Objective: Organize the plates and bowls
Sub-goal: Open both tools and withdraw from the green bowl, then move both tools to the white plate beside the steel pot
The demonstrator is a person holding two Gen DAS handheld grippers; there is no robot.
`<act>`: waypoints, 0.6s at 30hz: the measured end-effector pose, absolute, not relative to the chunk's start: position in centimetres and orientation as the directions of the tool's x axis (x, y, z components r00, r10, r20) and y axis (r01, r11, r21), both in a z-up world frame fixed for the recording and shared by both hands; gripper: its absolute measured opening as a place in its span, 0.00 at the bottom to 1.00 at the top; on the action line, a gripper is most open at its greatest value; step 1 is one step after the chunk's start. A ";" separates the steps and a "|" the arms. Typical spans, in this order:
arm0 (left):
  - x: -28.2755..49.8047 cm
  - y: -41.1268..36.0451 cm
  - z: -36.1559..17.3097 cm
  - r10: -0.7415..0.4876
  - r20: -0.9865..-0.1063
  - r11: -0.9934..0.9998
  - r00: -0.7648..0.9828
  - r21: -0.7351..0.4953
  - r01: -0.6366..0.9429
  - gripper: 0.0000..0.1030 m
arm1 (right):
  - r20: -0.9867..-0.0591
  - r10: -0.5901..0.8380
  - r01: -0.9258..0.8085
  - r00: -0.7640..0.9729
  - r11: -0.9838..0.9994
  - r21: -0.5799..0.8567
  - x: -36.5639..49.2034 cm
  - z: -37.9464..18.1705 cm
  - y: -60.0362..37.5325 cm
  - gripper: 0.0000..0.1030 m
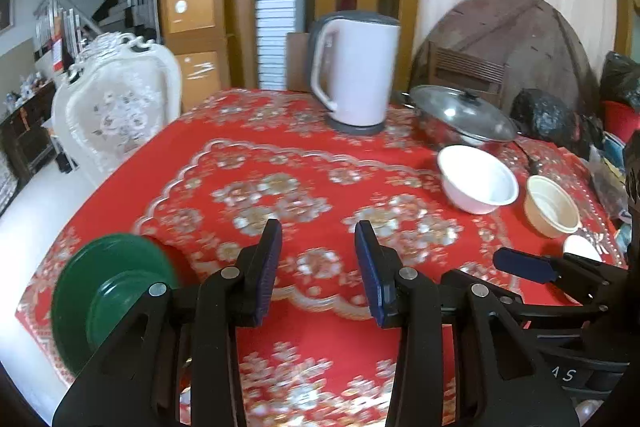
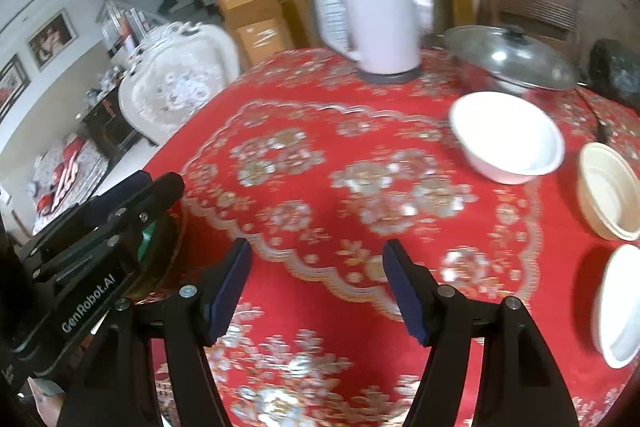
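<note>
Hovering with empty, spread fingers; green plate left, white bowl far right.

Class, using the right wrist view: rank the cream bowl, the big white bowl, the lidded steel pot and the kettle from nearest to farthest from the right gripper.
From the right gripper, empty and open:
1. Cream bowl, right edge of the table.
2. Big white bowl, right of centre, just behind it.
3. Lidded steel pot, behind that bowl.
4. Kettle, far edge, centre; close to the pot in depth.
</note>
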State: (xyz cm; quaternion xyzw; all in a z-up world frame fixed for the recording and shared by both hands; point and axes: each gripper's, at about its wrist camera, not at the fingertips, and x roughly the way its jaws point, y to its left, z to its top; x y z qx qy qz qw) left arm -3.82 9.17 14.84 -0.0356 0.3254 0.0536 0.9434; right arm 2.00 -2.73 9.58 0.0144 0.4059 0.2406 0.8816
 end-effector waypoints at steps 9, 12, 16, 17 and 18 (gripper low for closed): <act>1.8 3.5 15.2 -0.007 -0.632 0.999 0.775 -0.036 -0.020 0.37 | -0.720 0.329 -0.233 0.611 0.944 0.234 4.8 9.1 -11.0 0.66; 4.4 2.0 14.6 -0.039 -0.656 0.999 0.753 -0.052 0.007 0.37 | -0.730 0.297 -0.169 0.616 0.955 0.245 6.1 8.4 -13.5 0.67; 8.4 0.2 13.1 -0.073 -0.703 0.997 0.707 -0.078 0.025 0.37 | -0.736 0.286 -0.115 0.614 0.954 0.275 7.9 7.6 -15.4 0.67; 8.9 0.0 12.9 -0.072 -0.705 0.997 0.705 -0.078 0.025 0.37 | -0.736 0.285 -0.099 0.614 0.953 0.287 8.5 7.3 -15.9 0.67; 9.8 -0.3 12.6 -0.080 -0.706 0.996 0.703 -0.085 0.027 0.37 | -0.733 0.293 -0.094 0.613 0.949 0.301 9.0 7.1 -16.2 0.67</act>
